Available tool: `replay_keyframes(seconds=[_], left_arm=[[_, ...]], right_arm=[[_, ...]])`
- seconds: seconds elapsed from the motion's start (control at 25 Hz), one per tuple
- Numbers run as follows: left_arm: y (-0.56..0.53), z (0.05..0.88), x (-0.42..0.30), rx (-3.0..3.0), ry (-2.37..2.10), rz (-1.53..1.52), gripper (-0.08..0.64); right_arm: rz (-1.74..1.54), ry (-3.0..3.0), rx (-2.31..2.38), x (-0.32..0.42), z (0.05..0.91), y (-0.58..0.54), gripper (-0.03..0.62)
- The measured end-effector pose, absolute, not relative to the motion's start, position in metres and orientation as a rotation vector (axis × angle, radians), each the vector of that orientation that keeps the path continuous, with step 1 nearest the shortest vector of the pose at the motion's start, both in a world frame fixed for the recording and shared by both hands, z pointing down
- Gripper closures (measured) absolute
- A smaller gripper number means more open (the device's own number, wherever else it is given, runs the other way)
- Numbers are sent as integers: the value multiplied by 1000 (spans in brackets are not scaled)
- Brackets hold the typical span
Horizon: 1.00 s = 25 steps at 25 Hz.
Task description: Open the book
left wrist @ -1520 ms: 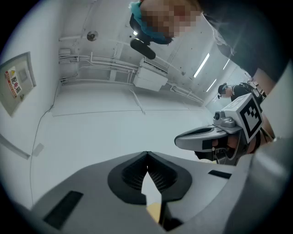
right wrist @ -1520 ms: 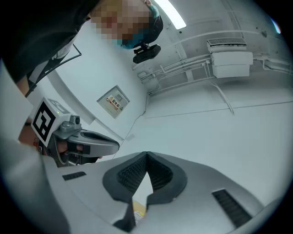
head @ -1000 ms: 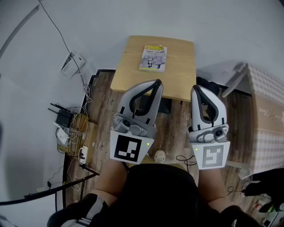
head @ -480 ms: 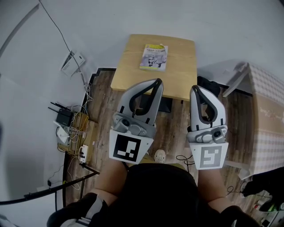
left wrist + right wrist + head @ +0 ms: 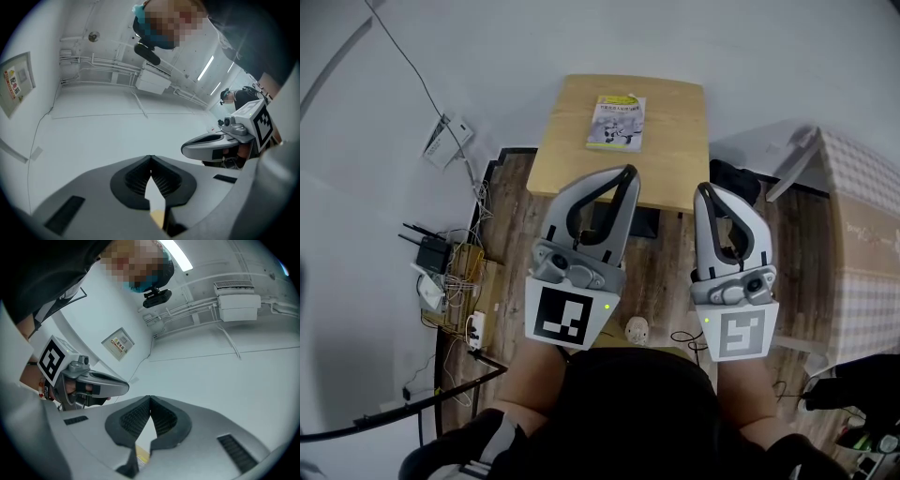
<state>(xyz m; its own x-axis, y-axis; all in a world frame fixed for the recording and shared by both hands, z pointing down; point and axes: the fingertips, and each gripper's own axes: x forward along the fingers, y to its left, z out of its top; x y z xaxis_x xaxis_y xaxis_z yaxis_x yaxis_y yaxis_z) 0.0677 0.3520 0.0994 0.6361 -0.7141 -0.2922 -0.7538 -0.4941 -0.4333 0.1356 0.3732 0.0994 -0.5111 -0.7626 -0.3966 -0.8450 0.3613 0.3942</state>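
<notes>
We hold both grippers low in the head view, side by side, their tips aimed toward twelve o'clock and tilted a little upward. Our left gripper is clenched. In its own view the ribbed pads meet at their tips with nothing between them, and only the white wall shows beyond. Our right gripper is clenched as well and empty, its pads touching at the tips in the right gripper view.

The book lies closed, cover up, on the small wooden table. It is at twelve o'clock from the left gripper, well apart from both grippers, and sits toward the table's far edge, left of the middle.

At nine o'clock from the left gripper, a black router and a tangle of cables lie by the wall on the wooden floor.
</notes>
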Motion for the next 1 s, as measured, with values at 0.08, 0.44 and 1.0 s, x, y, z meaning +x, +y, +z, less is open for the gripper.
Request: replay_keyframes(seconds=[0.08, 0.44, 1.0], left_arm=[[352, 98, 71, -2328, 1146, 101, 552], [372, 90, 81, -2318, 1120, 88, 552], [356, 91, 81, -2317, 1159, 142, 552]], right_arm=[[853, 2469, -1469, 138, 99, 374, 565], [852, 2452, -1450, 141, 93, 390, 565], [812, 2458, -1496, 145, 100, 380, 565]])
